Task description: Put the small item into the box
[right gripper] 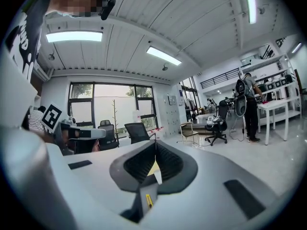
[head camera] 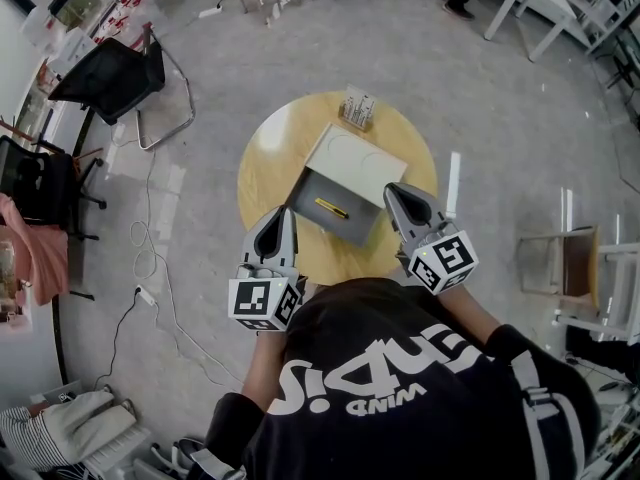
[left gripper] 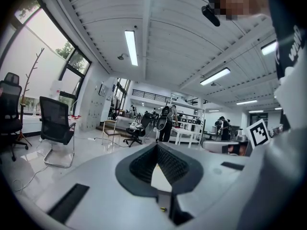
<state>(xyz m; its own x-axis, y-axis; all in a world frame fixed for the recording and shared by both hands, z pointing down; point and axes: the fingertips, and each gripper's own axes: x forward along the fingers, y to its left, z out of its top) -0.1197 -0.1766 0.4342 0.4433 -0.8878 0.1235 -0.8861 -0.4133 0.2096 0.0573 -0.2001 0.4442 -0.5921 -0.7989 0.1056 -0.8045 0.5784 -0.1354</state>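
Left tool (head camera: 290, 212) and right tool (head camera: 391, 189), both closed and empty (2 flanking the open grey box (head camera: 362, 230)), could knock it askew if swung carelessly.

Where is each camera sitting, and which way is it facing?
Head view: on the person's head, facing steeply down at round table and open box; shows black shirt, left gripper, right gripper.
Left gripper view: on the left gripper, facing along its shut jaws across the room; shirt at right.
Right gripper view: on the right gripper, along its shut jaws toward windows; shirt at left.
Shared: each gripper view catches the other's marker cube.
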